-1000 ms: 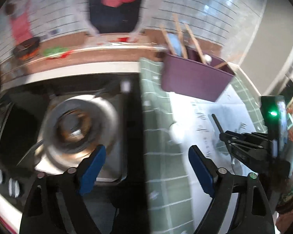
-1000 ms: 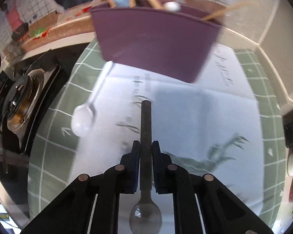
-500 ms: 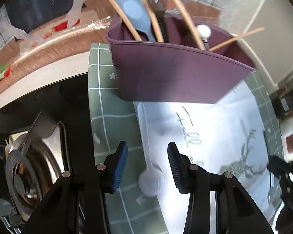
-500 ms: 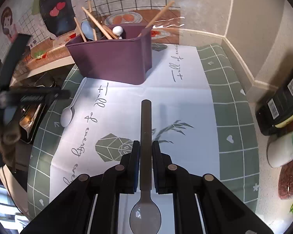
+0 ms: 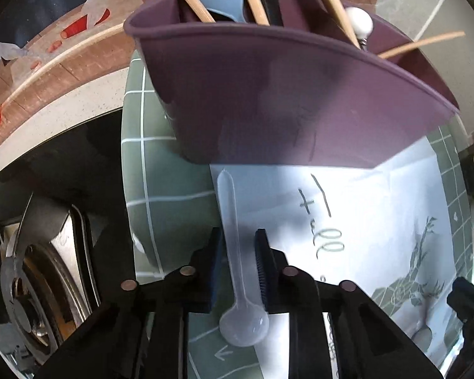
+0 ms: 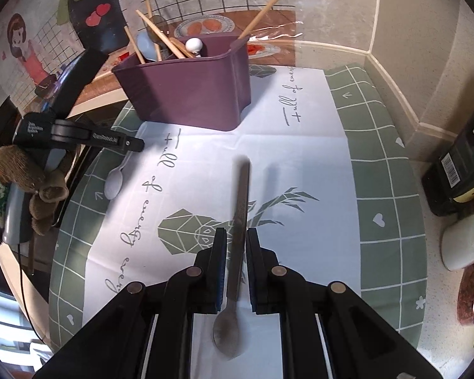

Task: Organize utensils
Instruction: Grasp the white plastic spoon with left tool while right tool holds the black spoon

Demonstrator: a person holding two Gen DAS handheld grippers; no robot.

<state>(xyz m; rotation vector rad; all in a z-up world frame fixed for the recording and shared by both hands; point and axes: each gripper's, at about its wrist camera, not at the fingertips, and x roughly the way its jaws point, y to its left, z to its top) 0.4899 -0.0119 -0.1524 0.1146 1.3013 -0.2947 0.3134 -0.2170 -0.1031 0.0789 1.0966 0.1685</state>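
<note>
White plastic spoon (image 5: 237, 259) lies between left claw (image 5: 238, 265) jaws.

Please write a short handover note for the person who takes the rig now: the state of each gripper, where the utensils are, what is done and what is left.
Left gripper: open, fingers on either side of the white plastic spoon, which lies on the mat in front of the purple holder. Not gripped yet.
Right gripper: jaws slightly apart around the metal spoon, handle pointing forward; the spoon looks blurred, so the grip may be loose.
Done: chopsticks, a blue spoon and other utensils already stand in the holder.
Left: close on the white spoon, then put both spoons in the holder.
</note>
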